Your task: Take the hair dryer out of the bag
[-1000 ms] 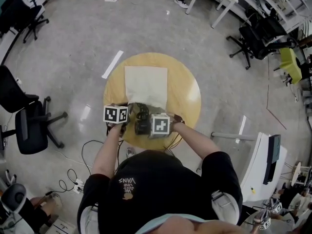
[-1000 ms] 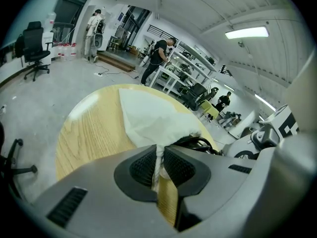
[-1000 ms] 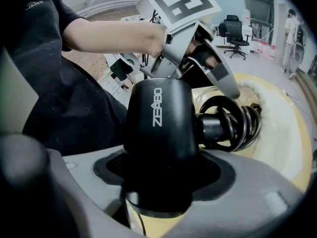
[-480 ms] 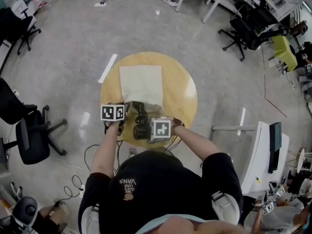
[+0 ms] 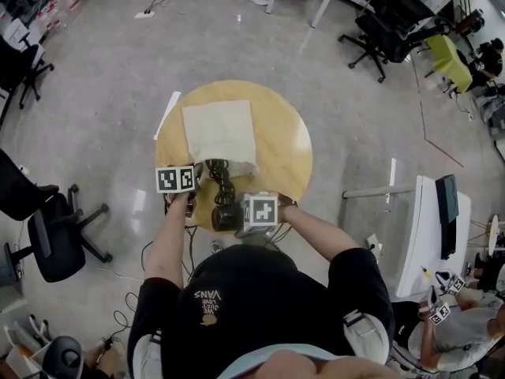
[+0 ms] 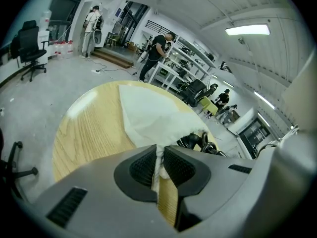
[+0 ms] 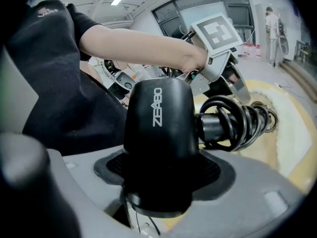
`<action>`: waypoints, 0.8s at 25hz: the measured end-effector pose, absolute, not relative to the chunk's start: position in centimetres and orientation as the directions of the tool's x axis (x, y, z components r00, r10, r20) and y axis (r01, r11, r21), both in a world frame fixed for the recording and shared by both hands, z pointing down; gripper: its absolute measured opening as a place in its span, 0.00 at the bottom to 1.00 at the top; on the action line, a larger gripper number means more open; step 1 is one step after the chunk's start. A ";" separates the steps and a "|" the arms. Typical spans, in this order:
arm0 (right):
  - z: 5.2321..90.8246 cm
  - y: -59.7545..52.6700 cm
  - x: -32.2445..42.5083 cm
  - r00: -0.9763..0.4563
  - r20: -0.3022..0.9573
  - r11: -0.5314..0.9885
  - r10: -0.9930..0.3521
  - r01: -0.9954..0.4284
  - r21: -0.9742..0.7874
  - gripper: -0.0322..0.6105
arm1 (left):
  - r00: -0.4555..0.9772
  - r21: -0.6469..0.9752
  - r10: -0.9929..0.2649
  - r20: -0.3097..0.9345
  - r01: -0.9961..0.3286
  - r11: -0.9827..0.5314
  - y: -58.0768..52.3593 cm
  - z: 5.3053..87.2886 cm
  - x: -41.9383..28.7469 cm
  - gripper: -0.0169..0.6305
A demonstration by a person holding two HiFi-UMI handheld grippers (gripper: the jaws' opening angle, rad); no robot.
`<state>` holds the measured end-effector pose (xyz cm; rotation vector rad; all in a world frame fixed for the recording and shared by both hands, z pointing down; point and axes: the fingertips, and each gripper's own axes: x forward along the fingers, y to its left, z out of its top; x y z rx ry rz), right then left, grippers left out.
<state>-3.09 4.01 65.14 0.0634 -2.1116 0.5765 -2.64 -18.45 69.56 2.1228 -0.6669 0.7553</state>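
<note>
Where the hair dryer is: the hair dryer (image 5: 226, 215) hangs at the near edge of the round table (image 5: 288, 144), outside the bag (image 5: 219, 131), while its coiled cord (image 5: 222, 181) runs back to the bag's mouth (I cannot tell if the end of the cord is inside).
Grip on the right: the right gripper (image 7: 159, 177) has its jaws pressed against the black body of the hair dryer from both sides.
Grip on the left: the left gripper (image 6: 159, 166) pinches a thin fold of the bag's edge between its pads, almost closed.
Weight and stiffness: probably of medium weight, with a hard shell that does not give under the pads.
Surface: smooth plastic, so I judge it a little slippery; a firm grip on the wide body is safer than one on the narrow end.
Where to hold: around the thick body, as now, not by the cord.
Cord behaviour: springy and stretchy; its loops may catch on the cloth.
Bag behaviour: soft, light, pale cloth, lying flat; it would likely follow the cord if not pinned.
Look of the hair dryer: matte black, rounded, with white letters on the side, and a black spiral cord at one end.
</note>
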 end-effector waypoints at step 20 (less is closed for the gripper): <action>61.8 7.1 -5.1 -0.678 0.735 0.869 0.030 -0.346 -0.355 0.60 | 0.690 0.479 -0.200 0.696 -0.653 -0.587 -17.5 69.6 -2.7 0.11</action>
